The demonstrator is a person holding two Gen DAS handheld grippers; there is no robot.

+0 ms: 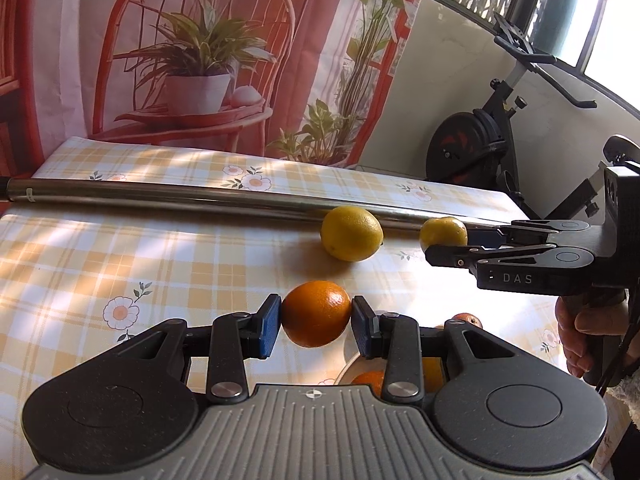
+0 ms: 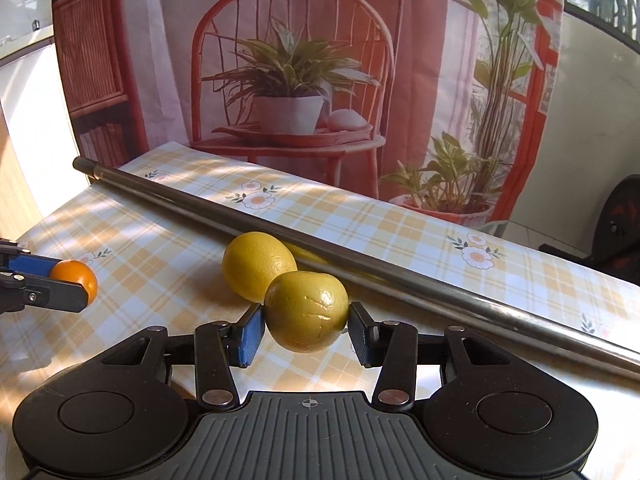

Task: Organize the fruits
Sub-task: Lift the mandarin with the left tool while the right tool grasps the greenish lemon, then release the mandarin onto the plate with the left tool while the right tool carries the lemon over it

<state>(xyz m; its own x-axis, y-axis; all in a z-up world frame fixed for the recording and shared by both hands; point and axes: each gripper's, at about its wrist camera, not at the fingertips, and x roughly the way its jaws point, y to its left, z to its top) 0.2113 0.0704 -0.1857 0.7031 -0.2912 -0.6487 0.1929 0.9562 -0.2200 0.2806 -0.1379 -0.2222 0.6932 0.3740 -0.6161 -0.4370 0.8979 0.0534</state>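
A round orange fruit (image 1: 316, 313) is pinched by the left gripper (image 1: 316, 320) above the checked tablecloth (image 1: 160, 264); a yellow-green lemon (image 2: 306, 311) is clamped by the right gripper (image 2: 306, 322). Both are best lowered gently toward the bowl (image 1: 348, 370) at five o'clock.

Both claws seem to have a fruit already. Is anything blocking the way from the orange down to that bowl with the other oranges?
Nothing visible does. The left gripper holds the orange above the checked tablecloth, and the bowl sits just below and behind its fingers, largely hidden by the gripper itself. The loose lemon and the metal rod lie farther away.
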